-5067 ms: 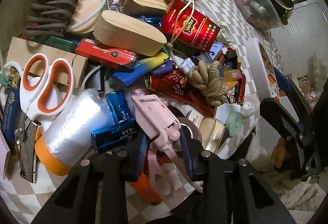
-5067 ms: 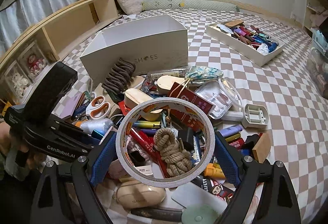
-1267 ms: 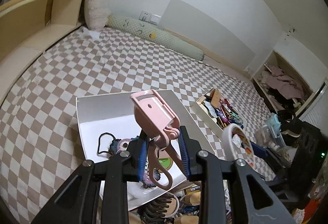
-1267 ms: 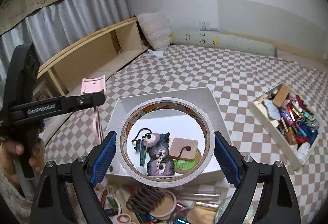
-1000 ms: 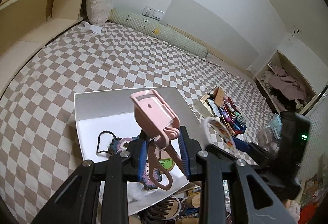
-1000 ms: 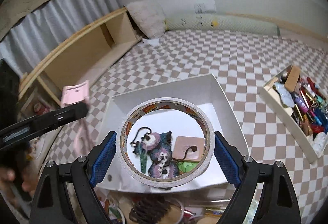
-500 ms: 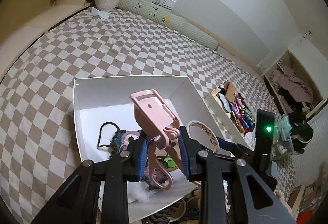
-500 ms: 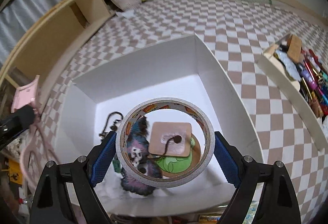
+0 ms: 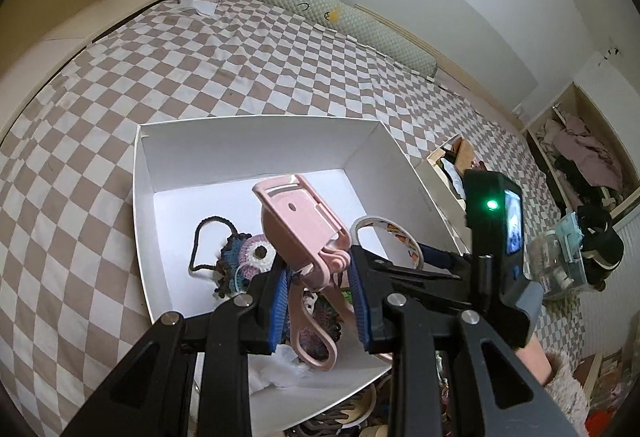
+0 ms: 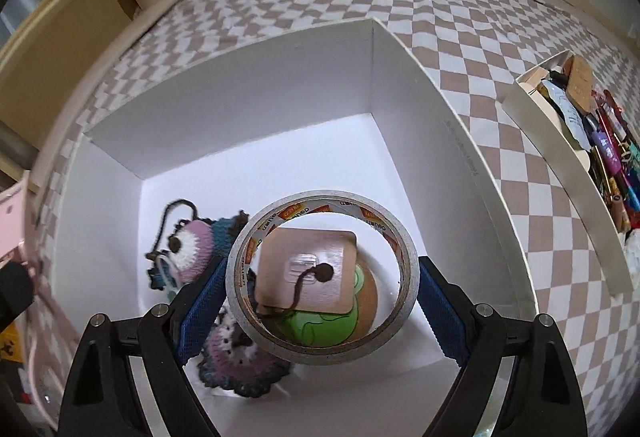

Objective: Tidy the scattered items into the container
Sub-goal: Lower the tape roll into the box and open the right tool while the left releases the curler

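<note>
My left gripper point(image 9: 320, 293) is shut on a pink eyelash curler point(image 9: 304, 233), held above the near side of the white box point(image 9: 256, 125). My right gripper point(image 10: 320, 301) is shut on a white tape roll point(image 10: 244, 261), held low over the inside of the white box point(image 10: 460, 165). The tape roll also shows in the left wrist view point(image 9: 372, 221), over the box's right side. Inside the box lie crocheted pieces point(image 10: 192, 241), a tan square pad point(image 10: 344, 249) and a green round piece point(image 10: 340, 325).
A long white tray point(image 10: 560, 173) full of small items lies to the right of the box on the checkered bed cover point(image 9: 120, 77). A wooden shelf point(image 10: 80, 17) runs along the left. More loose items point(image 9: 348, 413) lie by the box's near wall.
Both grippers have carried their items from the pile up over the white box. Over the last second the right gripper has lowered the tape roll into the box; the left has come closer over it.
</note>
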Demonstrator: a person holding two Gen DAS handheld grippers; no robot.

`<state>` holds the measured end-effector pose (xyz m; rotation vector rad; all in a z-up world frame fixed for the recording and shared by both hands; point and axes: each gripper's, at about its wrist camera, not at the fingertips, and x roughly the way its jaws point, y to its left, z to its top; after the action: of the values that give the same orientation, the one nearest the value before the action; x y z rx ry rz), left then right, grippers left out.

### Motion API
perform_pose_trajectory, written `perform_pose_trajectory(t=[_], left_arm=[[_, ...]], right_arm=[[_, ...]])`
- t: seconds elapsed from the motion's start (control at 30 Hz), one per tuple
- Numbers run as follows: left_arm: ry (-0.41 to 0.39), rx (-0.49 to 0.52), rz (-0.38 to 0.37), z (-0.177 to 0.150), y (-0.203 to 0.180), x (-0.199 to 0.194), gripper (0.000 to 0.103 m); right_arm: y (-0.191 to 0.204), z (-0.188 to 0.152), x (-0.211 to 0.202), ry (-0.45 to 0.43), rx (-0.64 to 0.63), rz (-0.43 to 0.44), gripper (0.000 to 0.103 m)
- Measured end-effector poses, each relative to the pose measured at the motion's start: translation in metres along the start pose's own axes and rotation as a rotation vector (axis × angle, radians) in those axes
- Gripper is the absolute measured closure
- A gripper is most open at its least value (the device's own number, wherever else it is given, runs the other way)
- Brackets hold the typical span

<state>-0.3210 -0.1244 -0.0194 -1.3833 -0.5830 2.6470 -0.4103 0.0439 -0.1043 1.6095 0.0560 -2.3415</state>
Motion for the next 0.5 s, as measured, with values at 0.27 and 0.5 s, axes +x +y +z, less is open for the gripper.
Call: perform_pose_trajectory(t=[0.27, 0.5], left_arm=[[0.013, -0.017, 0.017, -0.0013, 0.0077, 0.0044, 0.075], [0.018, -0.006, 0.028, -0.0034, 0.0049, 0.0073, 0.075]], right_arm=[[-0.0085, -0.0025, 0.0068, -0.001, 0.042, -0.003, 0.009], [-0.0048, -0.0009, 0.0010, -0.015, 0.011, -0.001, 0.000]])
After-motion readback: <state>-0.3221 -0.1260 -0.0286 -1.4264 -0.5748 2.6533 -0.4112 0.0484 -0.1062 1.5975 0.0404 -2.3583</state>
